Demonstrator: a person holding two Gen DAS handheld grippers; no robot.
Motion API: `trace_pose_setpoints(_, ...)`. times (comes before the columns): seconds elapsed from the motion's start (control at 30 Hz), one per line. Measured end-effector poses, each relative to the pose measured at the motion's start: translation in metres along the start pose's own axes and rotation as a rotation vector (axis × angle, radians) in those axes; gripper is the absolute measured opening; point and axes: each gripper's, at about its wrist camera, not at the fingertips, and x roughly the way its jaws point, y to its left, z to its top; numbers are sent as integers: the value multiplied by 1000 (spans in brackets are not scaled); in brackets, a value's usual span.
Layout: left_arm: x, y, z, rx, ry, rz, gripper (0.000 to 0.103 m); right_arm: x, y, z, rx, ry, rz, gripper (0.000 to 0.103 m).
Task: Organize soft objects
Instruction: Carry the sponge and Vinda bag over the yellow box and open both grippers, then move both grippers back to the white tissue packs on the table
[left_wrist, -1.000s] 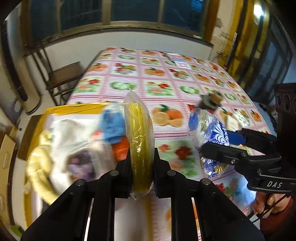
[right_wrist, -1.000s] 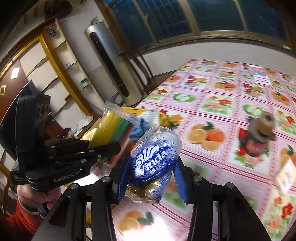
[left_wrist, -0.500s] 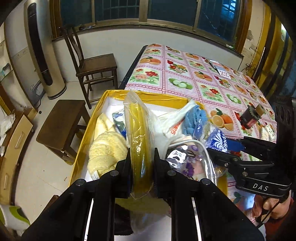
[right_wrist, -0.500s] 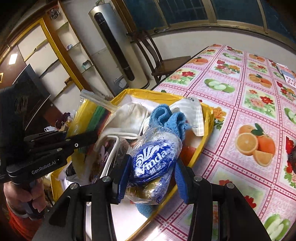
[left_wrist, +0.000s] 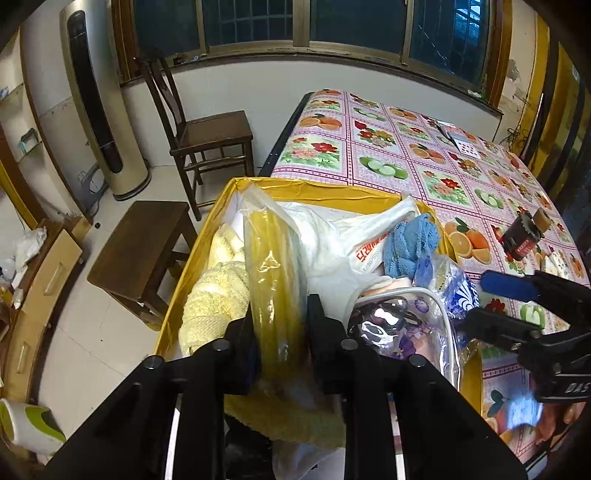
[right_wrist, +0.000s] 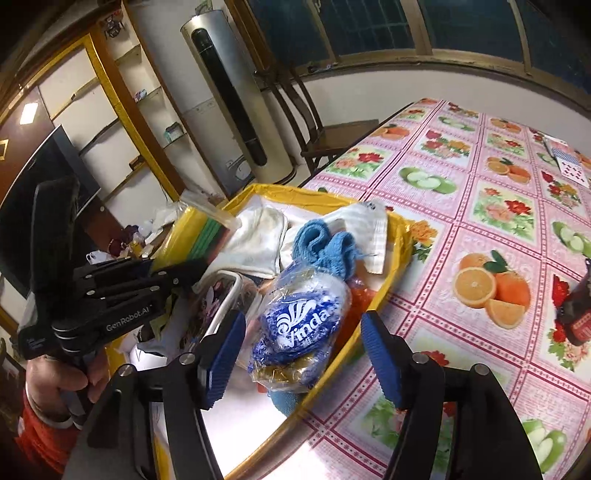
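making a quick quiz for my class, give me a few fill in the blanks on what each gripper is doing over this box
1. The left gripper is shut on a clear bag of ____ sponges.
2. The right gripper is ____, its blue pads apart from the Vinda pack.
3. The Vinda pack lies in the ____ box.
4. The towel beside the pack is ____.

Missing words: yellow; open; yellow; blue
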Motion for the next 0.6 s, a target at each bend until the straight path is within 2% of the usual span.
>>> trace_pose_setpoints(0.07,-3,0,0,-4,-14,15,46,-10,-3,1,16,-22,10,67)
trace_pose_setpoints(0.13,-9,-1,1,-17,-40,29,56,-18,-2,1,13,-34,13,67)
trace_pose_setpoints(0.2,-18,-2,1,-15,-72,56,59,-26,-2,1,11,-46,13,68)
trace_pose_setpoints(0.27,-26,-3,2,-24,-97,79,75,-31,-3,-1,13,-52,18,68)
trace_pose_setpoints(0.5,-52,-27,5,17,-179,103,76,-52,-14,-8,46,-75,21,69)
trace_pose_setpoints(0.6,-58,-42,6,35,-201,90,77,-63,-20,-10,55,-88,10,69)
